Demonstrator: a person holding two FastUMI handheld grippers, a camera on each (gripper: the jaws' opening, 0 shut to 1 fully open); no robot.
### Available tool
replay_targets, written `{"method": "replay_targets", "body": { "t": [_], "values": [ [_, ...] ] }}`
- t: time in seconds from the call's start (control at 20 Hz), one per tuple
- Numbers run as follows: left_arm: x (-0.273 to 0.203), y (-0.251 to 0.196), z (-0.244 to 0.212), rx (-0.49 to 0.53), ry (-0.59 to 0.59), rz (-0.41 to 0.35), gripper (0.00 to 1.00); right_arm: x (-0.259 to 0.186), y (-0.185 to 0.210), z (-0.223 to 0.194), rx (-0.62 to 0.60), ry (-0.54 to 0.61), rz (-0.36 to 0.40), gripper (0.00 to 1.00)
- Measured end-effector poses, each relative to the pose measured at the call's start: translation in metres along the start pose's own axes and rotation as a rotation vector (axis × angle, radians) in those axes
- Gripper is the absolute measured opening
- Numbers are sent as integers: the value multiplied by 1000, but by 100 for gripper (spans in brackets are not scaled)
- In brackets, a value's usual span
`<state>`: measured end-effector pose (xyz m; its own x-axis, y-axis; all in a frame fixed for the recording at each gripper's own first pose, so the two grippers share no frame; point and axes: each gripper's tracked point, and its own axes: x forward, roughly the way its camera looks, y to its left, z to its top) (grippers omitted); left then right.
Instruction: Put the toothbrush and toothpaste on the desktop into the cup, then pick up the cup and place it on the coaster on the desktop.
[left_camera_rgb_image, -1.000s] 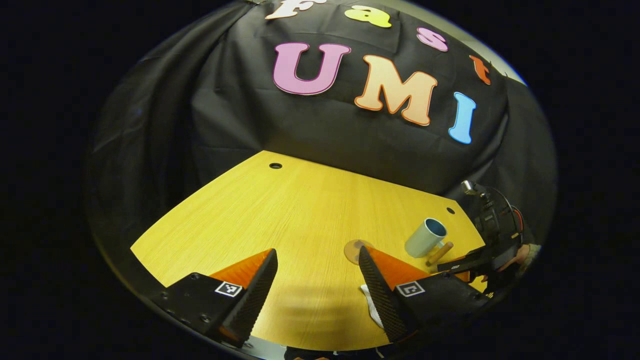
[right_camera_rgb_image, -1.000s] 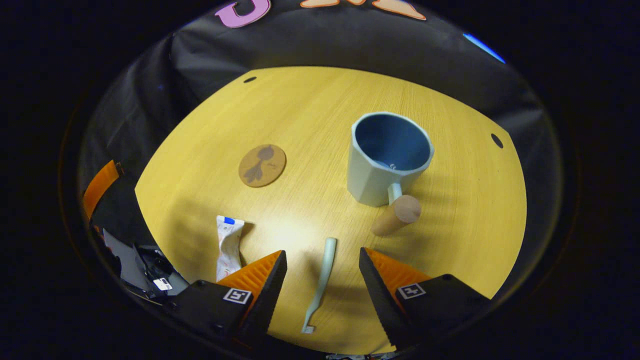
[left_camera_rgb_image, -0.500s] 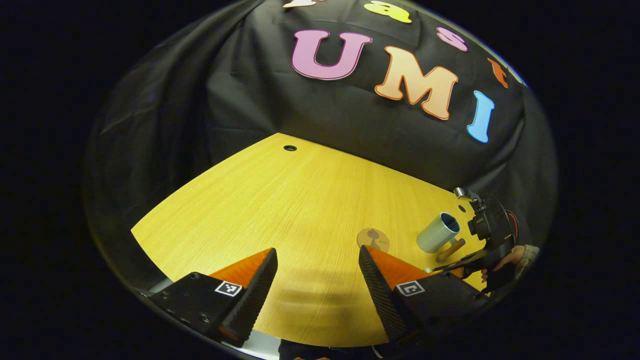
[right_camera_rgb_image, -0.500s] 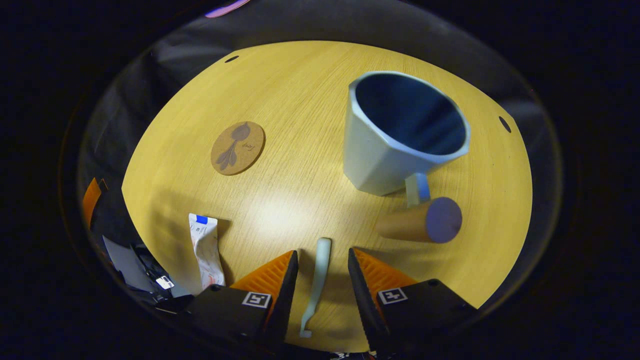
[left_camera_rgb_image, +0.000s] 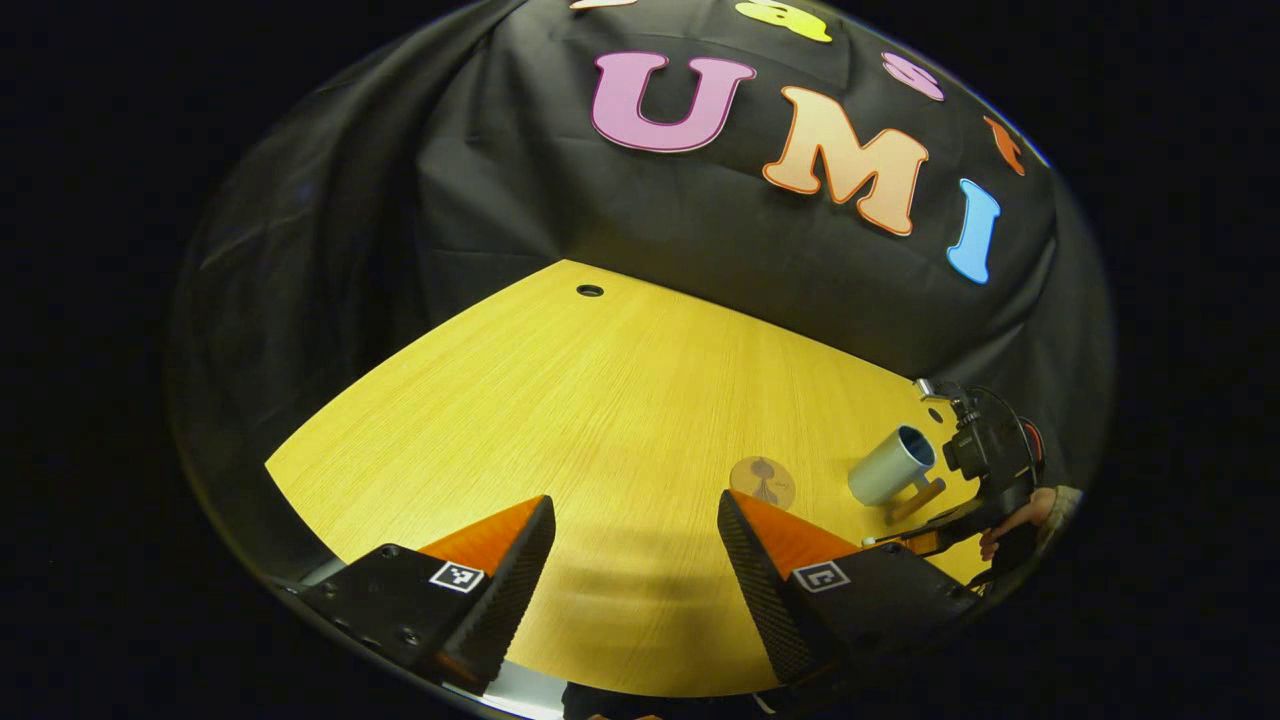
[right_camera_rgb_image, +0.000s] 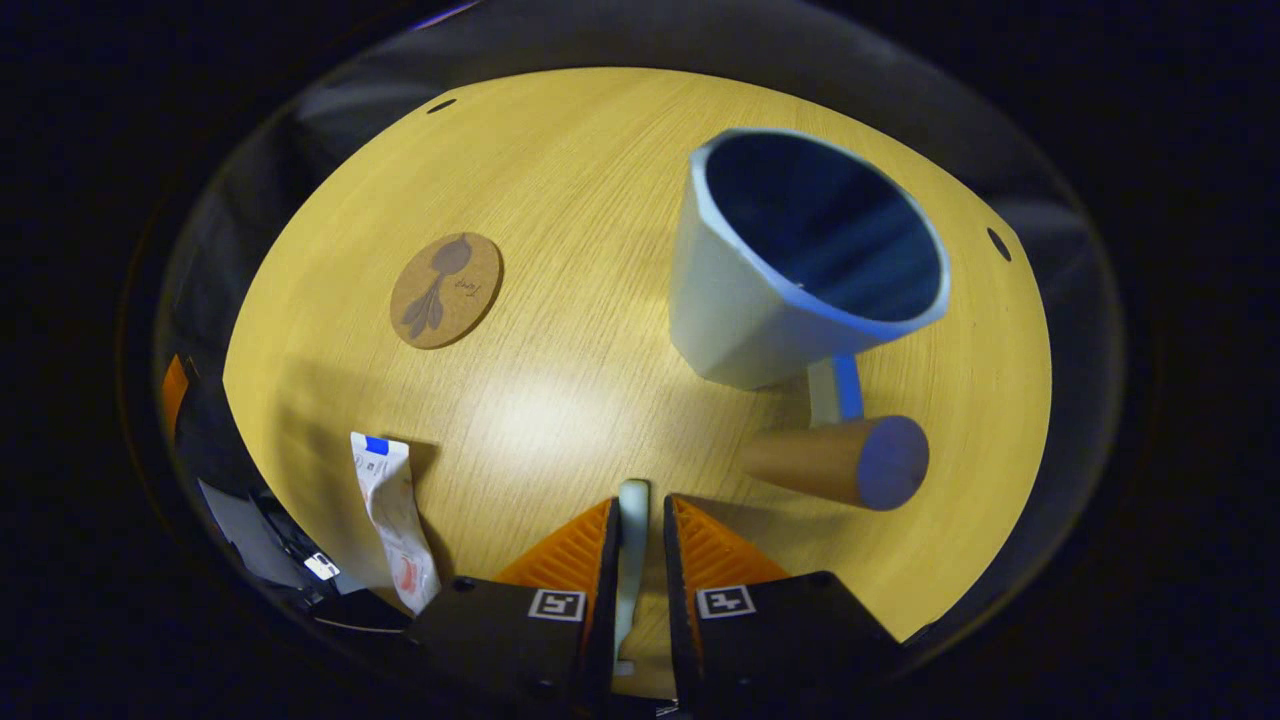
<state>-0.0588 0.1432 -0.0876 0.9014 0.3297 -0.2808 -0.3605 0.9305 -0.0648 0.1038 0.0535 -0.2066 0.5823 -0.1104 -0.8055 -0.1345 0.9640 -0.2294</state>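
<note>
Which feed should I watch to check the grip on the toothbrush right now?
The right gripper view: the toothbrush lies on the desktop between the right gripper fingers, which have it pinched. In the left gripper view that gripper is far off at the edge, with just a pale tip of the toothbrush showing.

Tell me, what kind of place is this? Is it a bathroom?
Probably not a bathroom: it looks like a recording booth. A wooden desktop stands against a black cloth wall, and hand-held grippers work on a toothbrush, toothpaste and cup.
</note>
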Motion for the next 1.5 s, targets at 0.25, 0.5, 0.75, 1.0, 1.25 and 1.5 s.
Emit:
{"method": "replay_targets", "body": {
  "t": [0.25, 0.5, 0.75, 1.0, 1.25, 1.5],
  "values": [
    [-3, -6, -5, 3, 24, -15, 95, 6, 0, -2, 16, 16, 14, 8],
    [-3, -14, -28, 34, 154, 0, 95, -3, 3, -10, -1, -15, 34, 6],
    [0, -51, -50, 41, 322, -34, 95, -37, -15, -12, 25, -127, 39, 6],
    [12, -97, -78, 54, 495, -83, 95, -71, -43, -17, 123, -218, 44, 5],
    [27, -127, -103, 37, 636, -107, 95, -93, -77, -32, 207, -279, 28, 6],
    [46, -134, -128, 37, 725, -60, 91, -109, -105, -53, 257, -311, 16, 6]
  ]
}}
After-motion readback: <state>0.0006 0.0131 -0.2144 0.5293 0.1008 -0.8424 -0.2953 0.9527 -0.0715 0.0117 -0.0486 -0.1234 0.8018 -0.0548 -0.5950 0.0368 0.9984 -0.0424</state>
